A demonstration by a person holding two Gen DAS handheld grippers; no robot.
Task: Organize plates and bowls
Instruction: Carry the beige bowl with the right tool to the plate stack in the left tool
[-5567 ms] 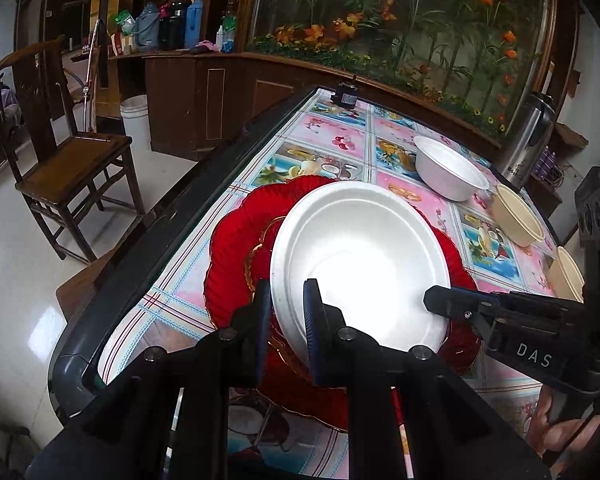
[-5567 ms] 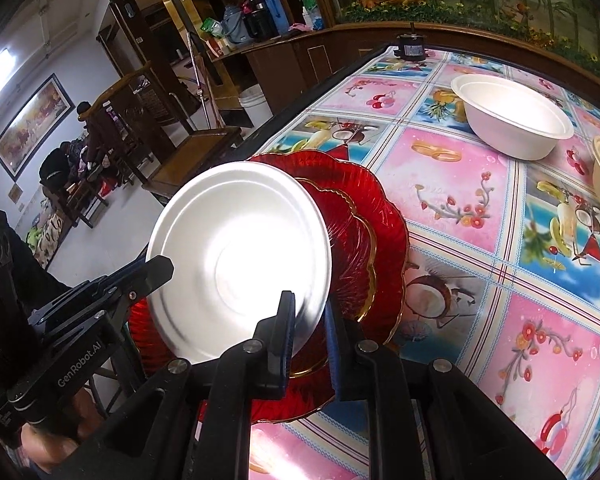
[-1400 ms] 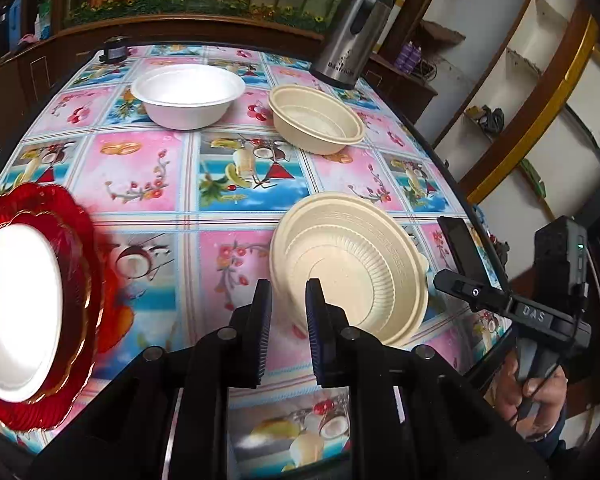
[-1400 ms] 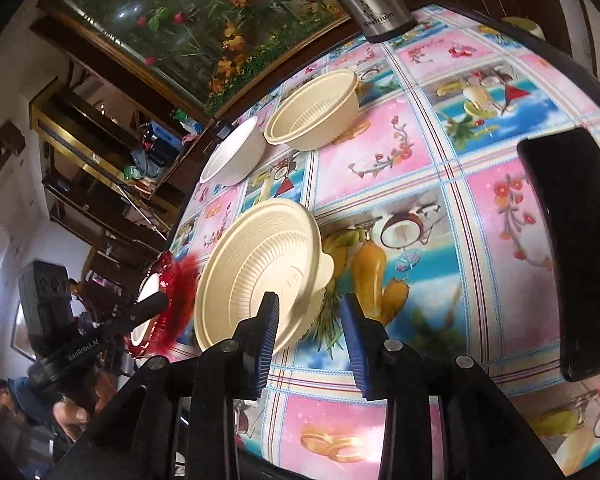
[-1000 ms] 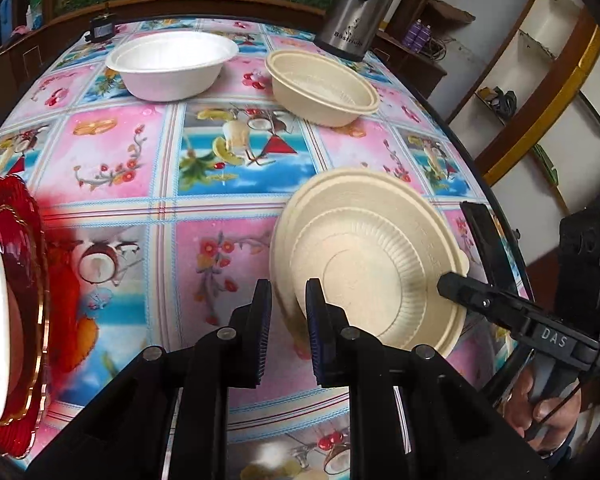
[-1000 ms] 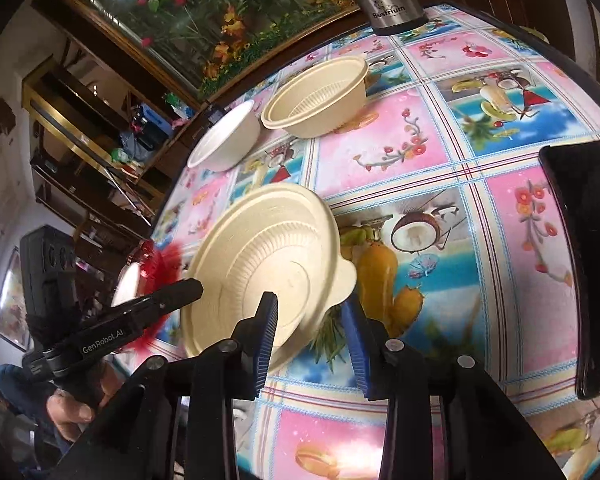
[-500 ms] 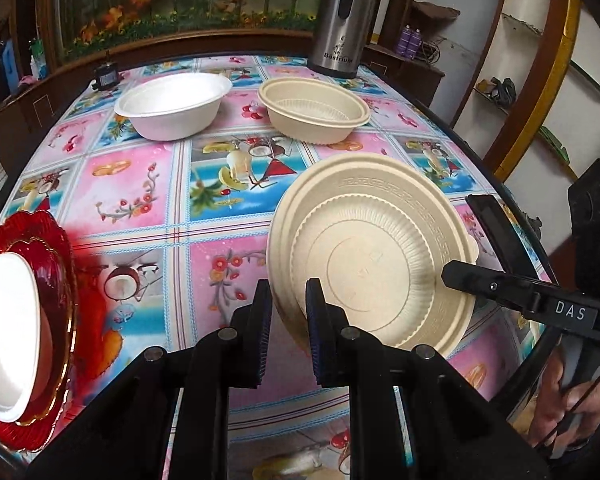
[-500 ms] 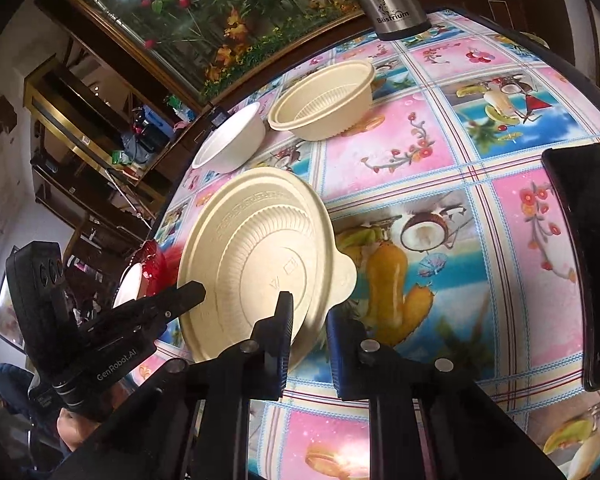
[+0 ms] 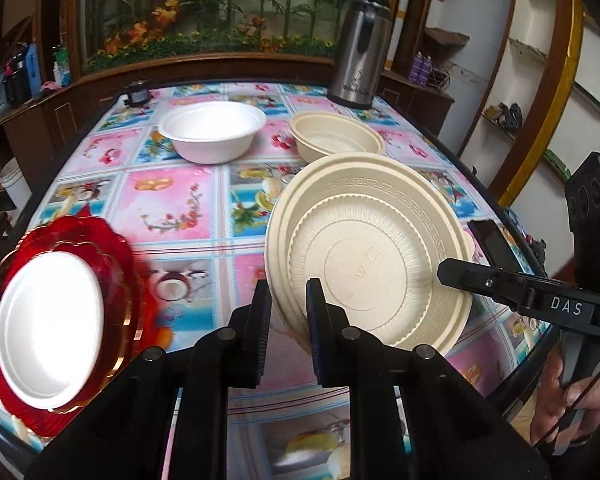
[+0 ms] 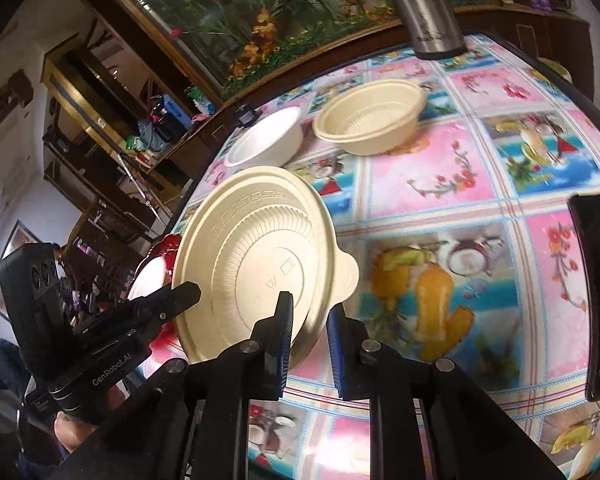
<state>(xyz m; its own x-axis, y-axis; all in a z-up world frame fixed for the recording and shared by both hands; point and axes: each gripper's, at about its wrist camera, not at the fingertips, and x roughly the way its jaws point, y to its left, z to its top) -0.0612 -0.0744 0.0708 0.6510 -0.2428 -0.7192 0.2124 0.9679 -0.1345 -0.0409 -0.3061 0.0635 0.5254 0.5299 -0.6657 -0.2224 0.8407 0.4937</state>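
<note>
A beige ribbed plate (image 9: 373, 248) hangs tilted above the table, held at opposite rims. My left gripper (image 9: 287, 304) is shut on its near-left rim. My right gripper (image 10: 308, 320) is shut on the other rim of the same beige plate (image 10: 256, 256). Each gripper shows in the other's view: the right gripper (image 9: 443, 272) at the plate's right edge, the left gripper (image 10: 194, 290) at its left edge. A white plate (image 9: 48, 320) lies on a red scalloped plate (image 9: 112, 248) at the table's left. A white bowl (image 9: 212, 130) and a beige bowl (image 9: 335, 136) stand farther back.
A steel thermos jug (image 9: 359, 52) stands at the table's far right corner. A black phone (image 10: 597, 264) lies near the right edge. A small dark object (image 9: 137, 94) sits at the far left corner. The table (image 9: 172, 204) has a flowered cloth. Cabinets and a planter are behind.
Both grippers have lifted the beige plate off the table and tilted it more upright. The right gripper closed onto the rim about a second ago. The bowls now look farther away.
</note>
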